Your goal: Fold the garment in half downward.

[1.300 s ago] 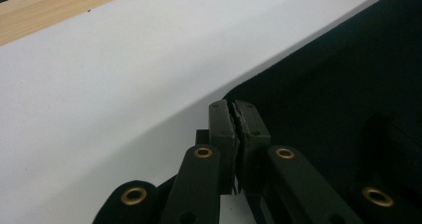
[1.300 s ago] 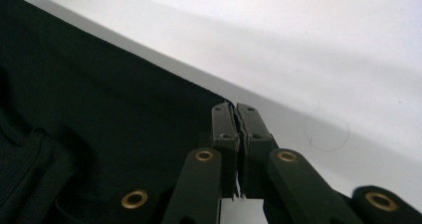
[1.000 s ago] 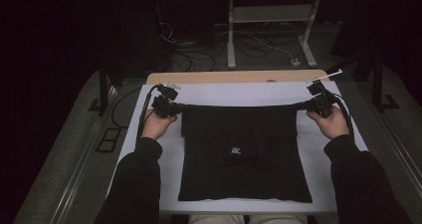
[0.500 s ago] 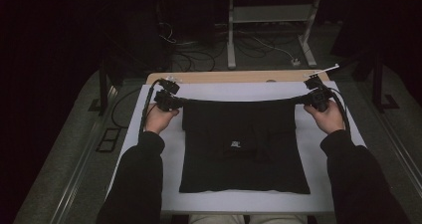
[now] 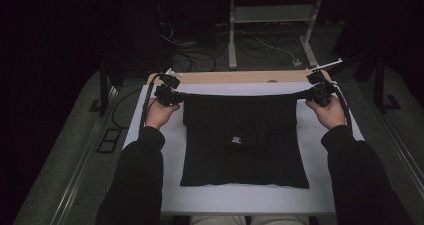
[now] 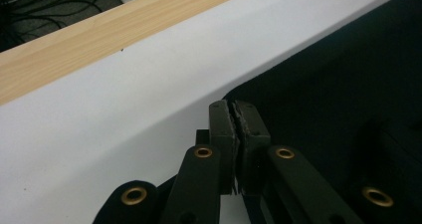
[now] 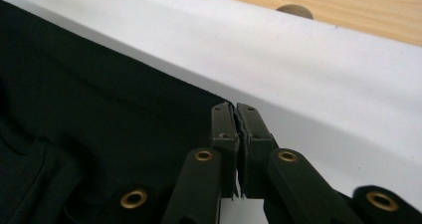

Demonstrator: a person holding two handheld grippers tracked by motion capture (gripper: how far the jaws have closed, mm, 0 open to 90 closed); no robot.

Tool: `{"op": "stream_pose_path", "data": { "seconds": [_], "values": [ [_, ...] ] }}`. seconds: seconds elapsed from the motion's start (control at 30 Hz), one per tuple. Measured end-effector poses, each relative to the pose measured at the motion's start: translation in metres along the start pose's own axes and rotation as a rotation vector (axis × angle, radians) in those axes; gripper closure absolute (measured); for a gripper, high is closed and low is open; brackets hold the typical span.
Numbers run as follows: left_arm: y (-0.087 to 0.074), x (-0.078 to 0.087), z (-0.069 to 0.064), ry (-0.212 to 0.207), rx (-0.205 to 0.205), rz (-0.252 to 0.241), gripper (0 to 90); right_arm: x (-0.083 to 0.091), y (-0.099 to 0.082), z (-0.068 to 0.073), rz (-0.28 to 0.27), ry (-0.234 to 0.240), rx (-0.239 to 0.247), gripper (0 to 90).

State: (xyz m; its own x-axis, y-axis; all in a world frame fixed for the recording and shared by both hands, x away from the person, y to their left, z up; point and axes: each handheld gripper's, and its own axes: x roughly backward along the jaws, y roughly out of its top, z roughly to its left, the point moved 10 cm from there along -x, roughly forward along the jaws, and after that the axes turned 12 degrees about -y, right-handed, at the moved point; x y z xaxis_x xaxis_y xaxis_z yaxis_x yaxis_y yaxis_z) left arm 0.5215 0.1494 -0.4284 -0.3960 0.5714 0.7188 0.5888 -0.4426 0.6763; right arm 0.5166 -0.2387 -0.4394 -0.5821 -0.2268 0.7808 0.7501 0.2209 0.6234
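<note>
white table cover (image 5: 150,110), black garment (image 5: 242,140), floor cables (image 5: 190,55)

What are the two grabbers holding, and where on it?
A black garment. The left gripper and right gripper each pinch one far corner of its top edge.

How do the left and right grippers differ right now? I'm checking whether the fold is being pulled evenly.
The left gripper pinches the far left corner of the black cloth garment; the right gripper pinches its far right corner. The left gripper sits slightly nearer the person than the right gripper. Both have their fingers shut on the fabric, stretching the far edge between them above the white table cover.
</note>
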Motion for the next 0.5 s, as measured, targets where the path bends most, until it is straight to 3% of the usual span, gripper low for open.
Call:
{"op": "stream_pose_path", "data": {
  "seconds": [0.23,0.5],
  "values": [
    [-0.002,-0.003,0.006,-0.004,0.007,0.002,86.3,-0.009,0.002,0.001,0.014,0.001,0.0,85.8],
    [-0.008,-0.021,0.014,-0.014,0.023,0.012,86.3,-0.025,-0.004,-0.001,0.047,0.013,-0.003,85.4]
  ]
}}
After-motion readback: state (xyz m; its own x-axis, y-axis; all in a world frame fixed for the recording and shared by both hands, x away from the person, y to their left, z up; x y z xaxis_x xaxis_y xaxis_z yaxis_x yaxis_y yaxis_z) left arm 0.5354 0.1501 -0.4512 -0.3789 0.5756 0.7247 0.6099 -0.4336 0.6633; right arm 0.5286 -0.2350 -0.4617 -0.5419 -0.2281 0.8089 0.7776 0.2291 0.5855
